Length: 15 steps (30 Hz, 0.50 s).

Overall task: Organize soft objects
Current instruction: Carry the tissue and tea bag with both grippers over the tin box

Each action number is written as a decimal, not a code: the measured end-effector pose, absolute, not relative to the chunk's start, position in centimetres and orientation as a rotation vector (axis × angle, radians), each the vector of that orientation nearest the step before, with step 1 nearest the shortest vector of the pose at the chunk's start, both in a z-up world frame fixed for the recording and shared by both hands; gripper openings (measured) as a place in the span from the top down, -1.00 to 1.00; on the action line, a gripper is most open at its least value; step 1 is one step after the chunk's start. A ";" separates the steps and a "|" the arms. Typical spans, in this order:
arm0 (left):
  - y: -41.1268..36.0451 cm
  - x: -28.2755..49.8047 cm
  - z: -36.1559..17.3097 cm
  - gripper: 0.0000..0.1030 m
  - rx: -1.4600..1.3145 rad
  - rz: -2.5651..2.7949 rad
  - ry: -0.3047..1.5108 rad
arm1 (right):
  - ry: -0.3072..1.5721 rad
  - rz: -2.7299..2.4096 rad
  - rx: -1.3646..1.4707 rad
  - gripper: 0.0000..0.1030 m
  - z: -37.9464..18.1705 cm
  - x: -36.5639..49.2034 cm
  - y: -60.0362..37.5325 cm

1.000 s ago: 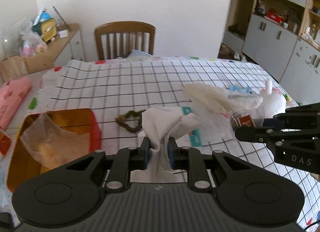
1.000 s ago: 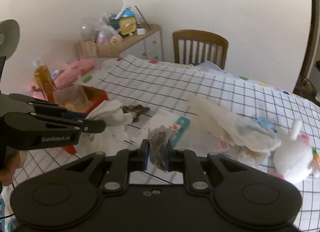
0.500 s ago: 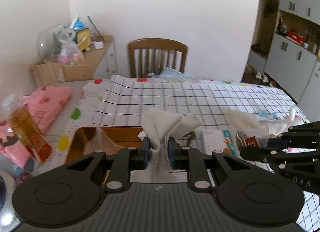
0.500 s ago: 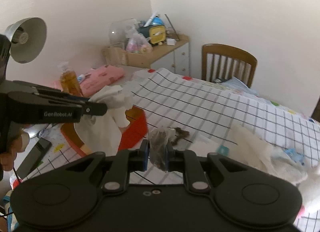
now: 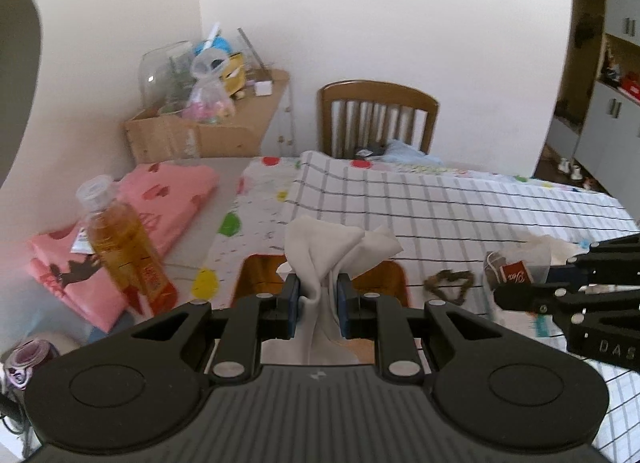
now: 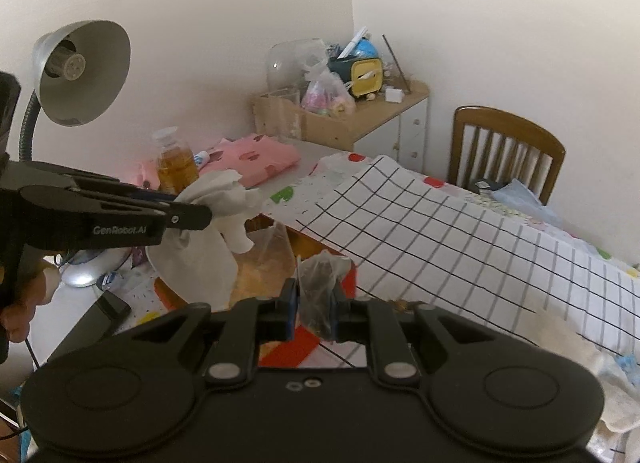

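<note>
My left gripper [image 5: 317, 297] is shut on a crumpled white cloth [image 5: 340, 249], which hangs over the orange tray [image 5: 256, 277]. The right wrist view shows the same cloth [image 6: 218, 219] dangling from the left gripper [image 6: 202, 215] above the tray [image 6: 280, 347]. My right gripper [image 6: 313, 311] is shut on a small clear bag of dark tea [image 6: 318, 283]. That bag [image 5: 516, 263], with its red tag, sits at the tip of the right gripper [image 5: 500, 291] in the left wrist view. A crinkled clear bag [image 6: 276, 247] lies in the tray.
A bottle of amber liquid [image 5: 122, 241] and folded pink fabric [image 5: 160, 199] lie left of the tray. A dark twig wreath [image 5: 448, 283] rests on the checked tablecloth [image 5: 460, 199]. A desk lamp [image 6: 80, 71], wooden chair [image 5: 376, 119] and cluttered side cabinet [image 6: 340, 111] stand behind.
Both grippers have swung left and a little up with their loads, from mid-table to over the tray. The plush and white cloths on the right have left view.
</note>
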<state>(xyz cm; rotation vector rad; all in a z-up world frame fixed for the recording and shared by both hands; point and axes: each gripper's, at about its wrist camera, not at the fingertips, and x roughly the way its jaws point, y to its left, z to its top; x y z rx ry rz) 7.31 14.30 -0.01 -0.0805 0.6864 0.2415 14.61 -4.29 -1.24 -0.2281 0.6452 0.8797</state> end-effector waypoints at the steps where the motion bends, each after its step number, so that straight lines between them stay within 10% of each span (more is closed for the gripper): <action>1: 14.7 7.3 -0.2 0.63 -0.081 0.252 0.693 | 0.654 0.883 -0.227 0.71 -1.4 15.0 -3.8; 15: 17.8 8.5 -5.0 0.63 -0.090 0.309 0.813 | 0.731 0.922 -0.313 0.71 -5.0 17.7 2.2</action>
